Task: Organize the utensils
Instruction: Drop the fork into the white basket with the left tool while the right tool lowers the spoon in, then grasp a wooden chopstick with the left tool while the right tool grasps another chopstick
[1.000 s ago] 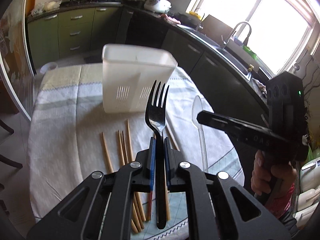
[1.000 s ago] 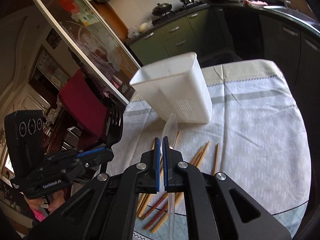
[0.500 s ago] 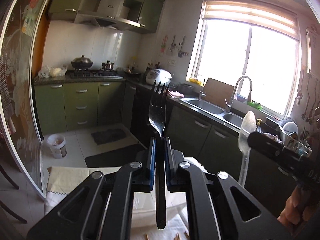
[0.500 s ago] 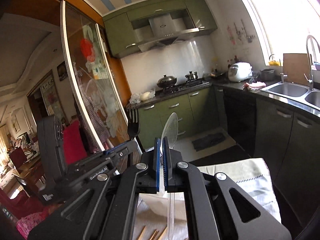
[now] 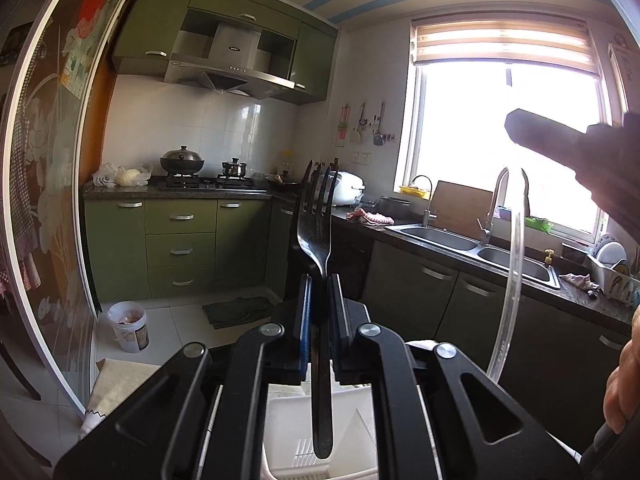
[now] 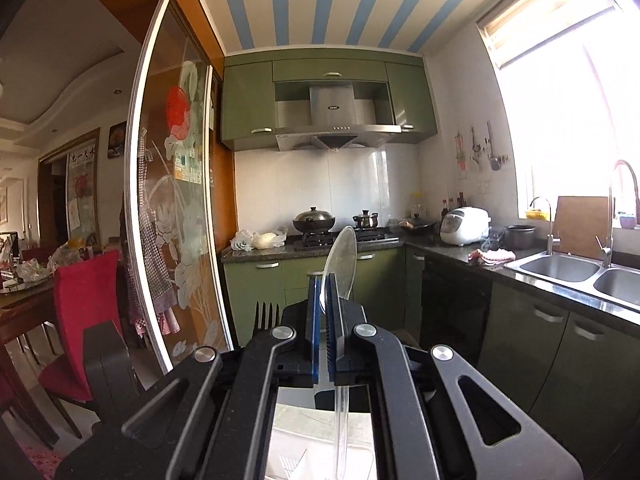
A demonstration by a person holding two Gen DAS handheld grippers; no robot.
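Note:
My left gripper [image 5: 319,280] is shut on a dark metal fork [image 5: 316,232], held upright with tines up; its handle hangs down over the white plastic utensil holder [image 5: 296,432] below. My right gripper [image 6: 323,280] is shut on a clear plastic spoon [image 6: 342,260], bowl up, handle hanging over the holder [image 6: 304,444]. In the left wrist view the right gripper [image 5: 560,136] is up at the right with the spoon handle [image 5: 512,272] curving down from it. The fork tines [image 6: 267,314] show low left in the right wrist view.
A kitchen lies ahead: green cabinets [image 5: 180,240], a stove with pots [image 5: 182,160], a sink [image 5: 480,248] under a bright window. A glass sliding door [image 6: 168,220] and red chair [image 6: 84,312] stand to the left. The tablecloth edge [image 5: 108,384] shows low left.
Both grippers have tilted up from the table and now stand upright above the white holder, which shows below them. The chopsticks have dropped out of view. The right gripper has risen higher.

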